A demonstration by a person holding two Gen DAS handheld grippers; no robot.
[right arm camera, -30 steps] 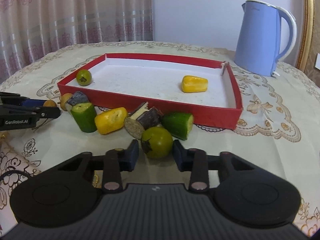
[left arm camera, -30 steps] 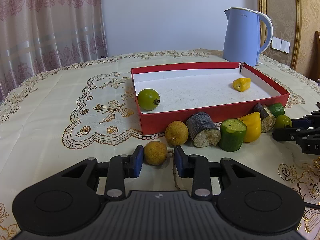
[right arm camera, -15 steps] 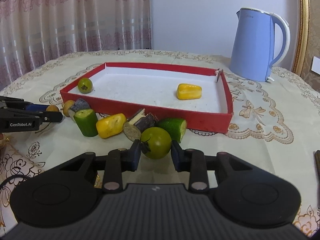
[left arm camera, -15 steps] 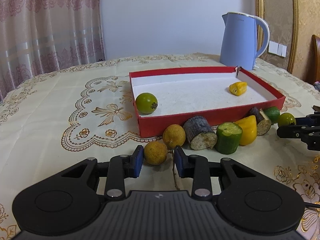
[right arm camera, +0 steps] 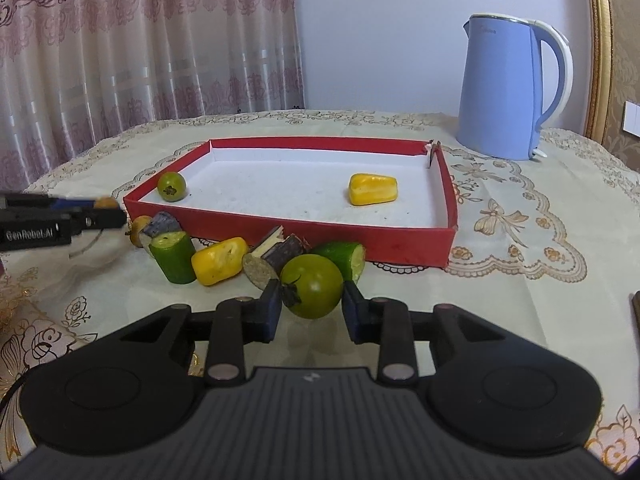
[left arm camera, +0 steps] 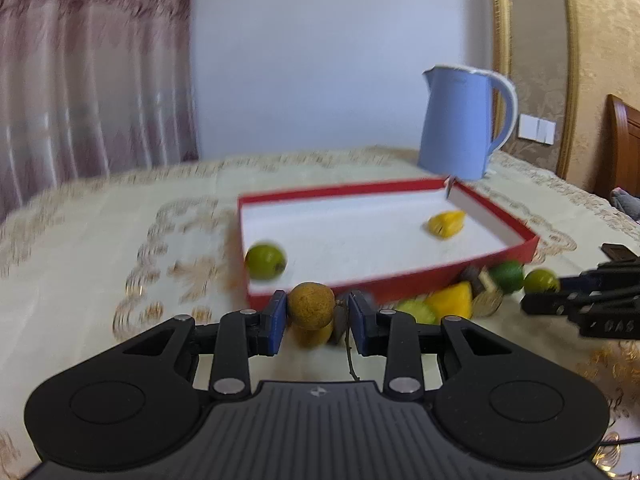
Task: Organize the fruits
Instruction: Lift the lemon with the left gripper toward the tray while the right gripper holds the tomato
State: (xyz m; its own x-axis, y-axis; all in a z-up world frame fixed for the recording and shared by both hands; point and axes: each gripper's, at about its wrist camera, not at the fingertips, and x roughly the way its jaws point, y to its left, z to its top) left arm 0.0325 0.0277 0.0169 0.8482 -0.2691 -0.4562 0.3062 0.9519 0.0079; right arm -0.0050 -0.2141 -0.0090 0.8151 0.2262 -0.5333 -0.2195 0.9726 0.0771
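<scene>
- My left tool (left arm camera: 316, 322) is clamped on a brown longan (left arm camera: 311, 305); both blue pads press its sides, and it sits clear of the tabletop (left arm camera: 80, 264).
- Just under it at 6 o'clock, a second longan (left arm camera: 314, 336) lies on the cloth, with a thin twig beside it.
- My right tool (right arm camera: 311, 308) is closed tight on a green tomato (right arm camera: 313, 285), pads against both flanks, its dark calyx turned to 9 o'clock.
- Just beyond that tomato, a row of pieces lies along the box's near wall: a green cucumber stub (right arm camera: 175, 257) at 10 o'clock, a yellow chunk (right arm camera: 219, 260), dark cut pieces (right arm camera: 276, 254), and another cucumber end (right arm camera: 346, 255) at 1 o'clock.
- At 9 o'clock in the right view, the left tool's tip shows side-on (right arm camera: 86, 216), with the longan at its end.
- The red box (right arm camera: 288, 236) lies past the row, shallow, white inside.
- Inside it, a small green tomato (right arm camera: 172, 186) sits in the near corner at 10 o'clock, and a yellow piece (right arm camera: 373, 189) lies toward 1 o'clock, well apart.
- Farther off at 1 o'clock, a blue kettle (right arm camera: 504, 88) stands upright behind the box's far corner.
- A pink curtain (right arm camera: 140, 40) hangs at the back, from 9 to 12 o'clock.
</scene>
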